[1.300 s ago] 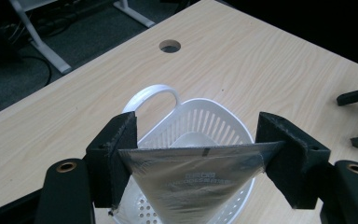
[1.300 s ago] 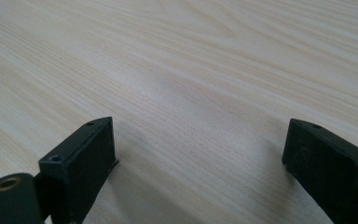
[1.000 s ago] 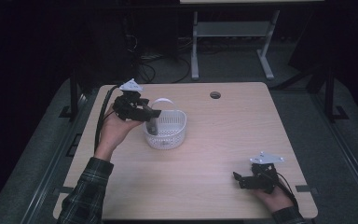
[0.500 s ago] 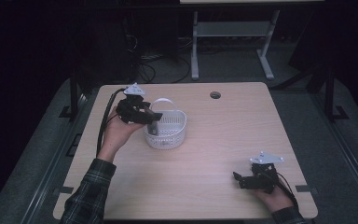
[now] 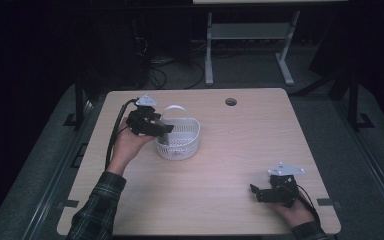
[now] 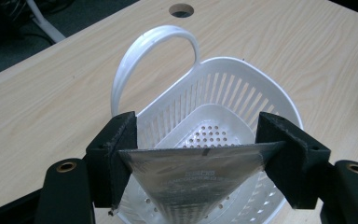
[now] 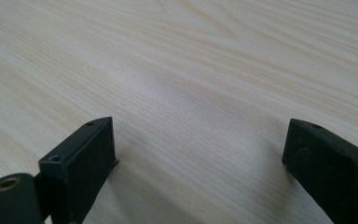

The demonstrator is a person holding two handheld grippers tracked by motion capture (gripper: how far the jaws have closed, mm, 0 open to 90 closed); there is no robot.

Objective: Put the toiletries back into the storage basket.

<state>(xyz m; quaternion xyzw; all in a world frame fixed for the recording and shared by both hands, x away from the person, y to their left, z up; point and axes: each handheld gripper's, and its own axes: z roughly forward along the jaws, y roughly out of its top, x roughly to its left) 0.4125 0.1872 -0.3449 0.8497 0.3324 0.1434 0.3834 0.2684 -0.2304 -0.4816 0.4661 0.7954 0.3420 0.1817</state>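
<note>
Grater going down into basket

Right gripper (image 5: 258, 192) sits nearest, low at the table's (image 5: 240, 150) near right corner, jaws spread wide with only bare wood between them; same spot as a second ago. Left gripper (image 6: 200, 154) clamps a flat metal grater (image 6: 193, 175) across its wide edge, jaws held broad by it, narrow end pointing down. Over the last second this hand has sunk lower, so the grater now hangs just over the near rim of the white basket (image 5: 178, 140), mid-left on the table. Basket handle (image 6: 149, 56) stands upright beyond. Likely the drop-in step, release not yet done.
</note>
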